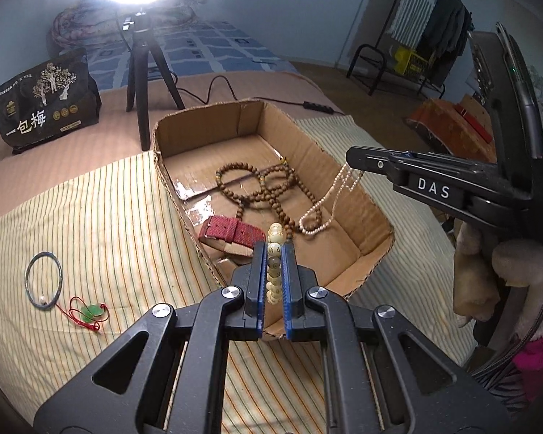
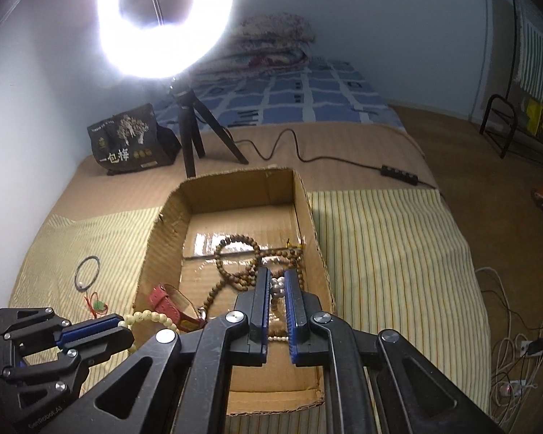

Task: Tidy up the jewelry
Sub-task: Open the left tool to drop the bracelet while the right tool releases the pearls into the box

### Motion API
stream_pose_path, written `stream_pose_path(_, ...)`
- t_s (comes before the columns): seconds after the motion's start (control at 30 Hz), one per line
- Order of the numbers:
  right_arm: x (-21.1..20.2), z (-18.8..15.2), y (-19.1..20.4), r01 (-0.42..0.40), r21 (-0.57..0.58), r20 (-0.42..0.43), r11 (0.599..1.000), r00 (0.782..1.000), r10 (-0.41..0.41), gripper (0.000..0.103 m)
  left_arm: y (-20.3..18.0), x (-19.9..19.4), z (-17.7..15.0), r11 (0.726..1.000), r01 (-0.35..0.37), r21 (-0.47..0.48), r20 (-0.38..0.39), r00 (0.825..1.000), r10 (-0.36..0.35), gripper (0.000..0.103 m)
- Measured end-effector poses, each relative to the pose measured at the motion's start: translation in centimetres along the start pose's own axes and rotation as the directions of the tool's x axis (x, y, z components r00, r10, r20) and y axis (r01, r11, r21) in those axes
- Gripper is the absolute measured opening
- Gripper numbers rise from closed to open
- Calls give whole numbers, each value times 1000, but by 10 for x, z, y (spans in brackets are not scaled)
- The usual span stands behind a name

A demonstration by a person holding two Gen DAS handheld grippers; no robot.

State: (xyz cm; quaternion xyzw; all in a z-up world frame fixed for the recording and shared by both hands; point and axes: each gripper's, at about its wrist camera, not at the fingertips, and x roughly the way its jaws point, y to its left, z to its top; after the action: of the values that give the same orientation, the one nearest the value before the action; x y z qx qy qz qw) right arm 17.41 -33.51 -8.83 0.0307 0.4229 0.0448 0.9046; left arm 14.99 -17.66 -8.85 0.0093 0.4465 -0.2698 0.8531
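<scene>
Over the near end of an open cardboard box (image 1: 206, 108), my left gripper (image 1: 275, 246) is shut on a cream bead bracelet (image 1: 274, 271). The right wrist view shows that left gripper (image 2: 126, 329) and bracelet (image 2: 152, 316) at lower left. My right gripper (image 2: 277, 273) is shut on a pearl necklace (image 2: 277, 289). In the left wrist view the right gripper (image 1: 353, 159) is above the box's right wall, and the pearl necklace (image 1: 325, 209) hangs down onto the box floor. A brown wooden bead string (image 1: 268, 184) and a red watch strap (image 1: 231, 233) lie in the box.
On the striped cloth left of the box lie a thin bangle (image 1: 43, 276) and a green pendant on red cord (image 1: 90, 311). Behind the box stand a ring light tripod (image 1: 141, 72), a black bag (image 1: 47, 105) and a cable with a switch (image 2: 398, 173).
</scene>
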Motion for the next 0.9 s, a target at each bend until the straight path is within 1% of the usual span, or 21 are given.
stream_pose_path(0.4, 18, -9, 3, 3, -13, -61, 1000, 998, -3, 6, -2, 13, -7, 1000, -13, 22, -54, 998, 14, 5)
stream_pose_path(0.5, 19, -10, 2, 1, -11, -66, 1000, 998, -2, 6, -1, 13, -7, 1000, -12, 22, -56, 998, 14, 5)
stream_pose_path(0.53, 19, -10, 2, 4, -12, -66, 1000, 998, -5, 8, -1, 13, -6, 1000, -11, 20, -57, 998, 12, 5)
stream_pose_path(0.6, 19, -10, 2, 8, -15, -63, 1000, 998, -9, 18, 0, 13, -6, 1000, -10, 17, -57, 998, 11, 5)
stream_pose_path(0.63, 18, -10, 3, 14, -17, -58, 1000, 998, -15, 26, 0, 13, -6, 1000, -10, 16, -56, 998, 11, 5)
stream_pose_path(0.67, 18, -10, 3, 17, -19, -55, 1000, 998, -18, 28, 1, 12, -6, 1000, -12, 15, -54, 998, 12, 6)
stream_pose_path(0.7, 17, -10, 3, 21, -21, -53, 1000, 998, -22, 29, 2, 11, -5, 1000, -13, 12, -52, 999, 13, 9)
stream_pose_path(0.73, 17, -10, 3, 24, -20, -52, 1000, 998, -25, 31, 2, 11, -5, 1000, -13, 9, -52, 999, 13, 23)
stream_pose_path(0.77, 16, -10, 2, 25, -20, -51, 999, 998, -26, 36, 3, 10, -5, 1000, -11, 6, -49, 999, 12, 29)
stream_pose_path(0.8, 16, -10, 2, 27, -18, -48, 999, 998, -28, 41, 4, 8, -5, 1000, -11, 4, -44, 999, 11, 32)
stream_pose_path(0.83, 15, -10, 2, 32, -16, -42, 999, 999, -33, 50, 4, 7, -6, 1000, -11, 5, -41, 999, 11, 32)
stream_pose_path(0.87, 13, -10, 2, 36, -16, -36, 999, 999, -36, 56, 4, 6, -6, 1000, -12, 7, -40, 999, 12, 32)
stream_pose_path(0.9, 12, -9, 2, 37, -17, -31, 999, 999, -37, 58, 5, 5, -6, 1000, -15, 7, -37, 999, 15, 32)
